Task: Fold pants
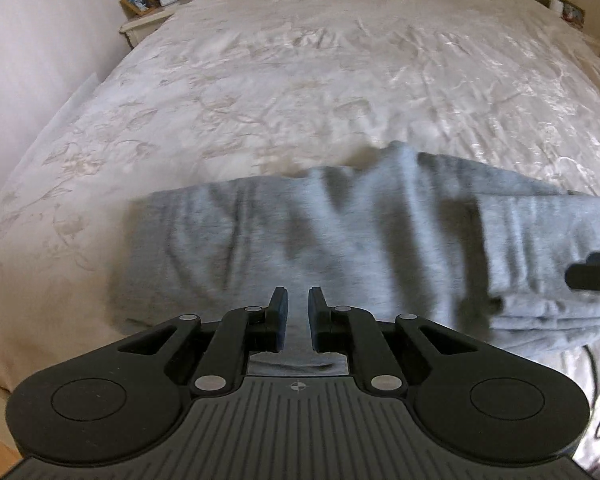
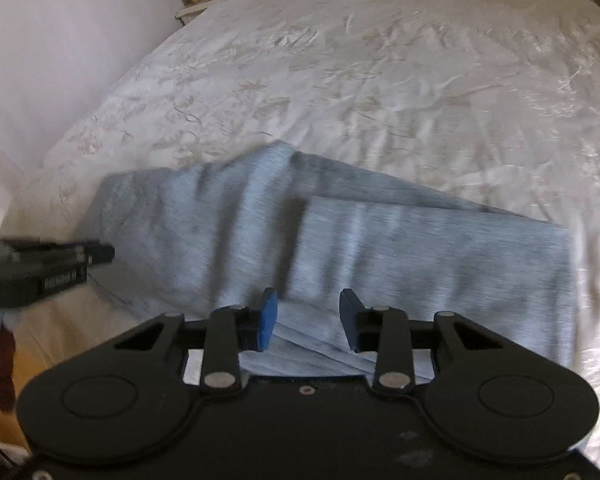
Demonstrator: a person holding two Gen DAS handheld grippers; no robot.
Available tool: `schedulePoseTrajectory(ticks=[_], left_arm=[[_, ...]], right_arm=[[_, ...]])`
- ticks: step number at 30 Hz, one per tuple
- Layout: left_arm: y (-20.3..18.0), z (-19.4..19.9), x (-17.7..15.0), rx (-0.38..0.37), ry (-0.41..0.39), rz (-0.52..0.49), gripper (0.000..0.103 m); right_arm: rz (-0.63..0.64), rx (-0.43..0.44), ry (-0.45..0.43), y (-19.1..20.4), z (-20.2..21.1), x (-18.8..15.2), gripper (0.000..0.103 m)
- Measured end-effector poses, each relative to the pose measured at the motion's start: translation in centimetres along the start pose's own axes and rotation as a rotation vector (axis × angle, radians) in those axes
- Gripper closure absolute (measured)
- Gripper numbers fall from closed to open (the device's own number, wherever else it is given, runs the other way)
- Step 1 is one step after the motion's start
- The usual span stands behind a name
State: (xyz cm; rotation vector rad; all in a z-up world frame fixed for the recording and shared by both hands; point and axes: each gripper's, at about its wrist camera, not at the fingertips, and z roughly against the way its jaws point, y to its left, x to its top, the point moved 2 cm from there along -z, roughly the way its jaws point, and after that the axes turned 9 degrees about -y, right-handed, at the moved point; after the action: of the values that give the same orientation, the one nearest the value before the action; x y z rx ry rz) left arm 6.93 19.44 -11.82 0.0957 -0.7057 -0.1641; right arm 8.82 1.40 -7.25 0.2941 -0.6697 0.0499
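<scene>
The grey pants (image 1: 340, 248), soft heathered jersey, lie folded into a long rumpled band across the near part of the bed (image 1: 300, 80), a doubled flap stacked at its 3 o'clock end. The bedspread (image 2: 380, 80) is cream, satiny and creased, with a faint floral weave. The left gripper (image 1: 298, 314) hovers over the band's near edge, its black fingers narrowly apart, nothing between them. The right gripper (image 2: 308, 318) hangs over the flap, blue-padded fingers wide, empty. At 11 o'clock a pale nightstand (image 1: 148, 24) carries a framed photo (image 1: 138, 2).
</scene>
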Motion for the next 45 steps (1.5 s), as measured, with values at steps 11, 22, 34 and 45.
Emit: schedulePoseTrajectory(ticks=[11,22,34,45], left_arm=[[7.6,-2.4,0.2,-0.028,0.042,0.038,0.090],[9.7,-5.5,0.5,-0.077,0.099,0.040,0.090],[12.1,-7.2,0.4,-0.093,0.155,0.088,0.090],[15.4,-6.4,-0.7,-0.228,0.117,0.249,0.085]], right_arm=[[-0.157,-0.002,-0.014,4.0,-7.1,5.6,0.090],[-0.277,-0.035,0.021,4.2,-16.4,9.2,0.090],[-0.216,-0.180,0.134,1.9,-24.1,10.1,0.100],[-0.188,-0.131,0.097,4.0,-18.2,7.1,0.087]])
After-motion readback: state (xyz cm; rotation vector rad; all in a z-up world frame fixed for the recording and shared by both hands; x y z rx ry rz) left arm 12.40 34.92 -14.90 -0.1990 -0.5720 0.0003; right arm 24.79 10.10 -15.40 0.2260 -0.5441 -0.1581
